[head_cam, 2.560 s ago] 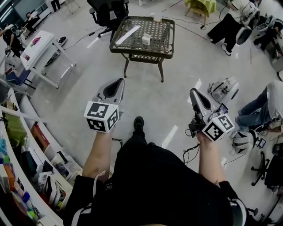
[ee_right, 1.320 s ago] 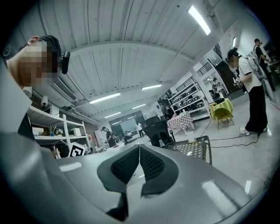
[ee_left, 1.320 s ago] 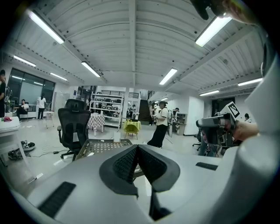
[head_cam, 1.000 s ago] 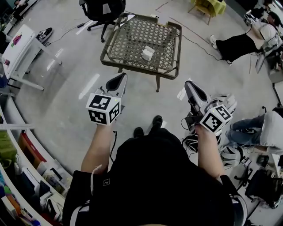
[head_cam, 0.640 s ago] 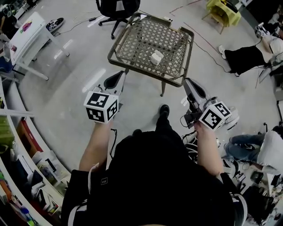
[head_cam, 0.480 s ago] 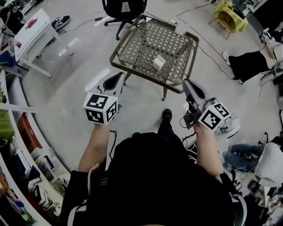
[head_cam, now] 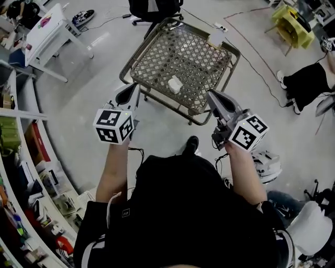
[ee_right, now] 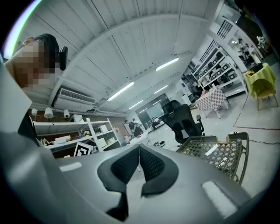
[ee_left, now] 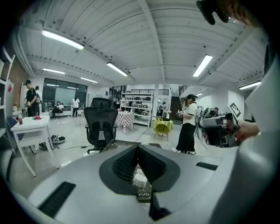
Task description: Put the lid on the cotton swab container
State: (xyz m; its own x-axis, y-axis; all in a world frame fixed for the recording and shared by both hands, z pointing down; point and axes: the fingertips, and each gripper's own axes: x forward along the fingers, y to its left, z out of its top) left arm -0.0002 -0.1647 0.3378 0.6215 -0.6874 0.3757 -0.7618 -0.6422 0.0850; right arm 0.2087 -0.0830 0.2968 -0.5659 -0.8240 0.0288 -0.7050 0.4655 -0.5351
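A small white cotton swab container (head_cam: 174, 85) stands near the front middle of a brown lattice table (head_cam: 157, 52); I cannot tell its lid apart from it. My left gripper (head_cam: 130, 90) hangs in the air at the table's near left edge, jaws shut and empty. My right gripper (head_cam: 211, 96) is held over the near right edge, also shut on nothing. In the left gripper view the shut left gripper (ee_left: 138, 148) points at the container (ee_left: 140, 180). In the right gripper view the table (ee_right: 218, 153) lies right of the shut right gripper (ee_right: 139, 148).
A flat pale card (head_cam: 215, 37) lies at the table's far corner. A black office chair (head_cam: 155, 7) stands behind the table, a white desk (head_cam: 48, 27) far left, shelves (head_cam: 21, 157) along the left. A person (head_cam: 309, 78) sits on the floor at right; cables and gear (head_cam: 266, 165) lie nearby.
The table has come nearer in the head view. Both grippers, earlier over bare floor, now reach its near edge. Their jaws have stayed shut.
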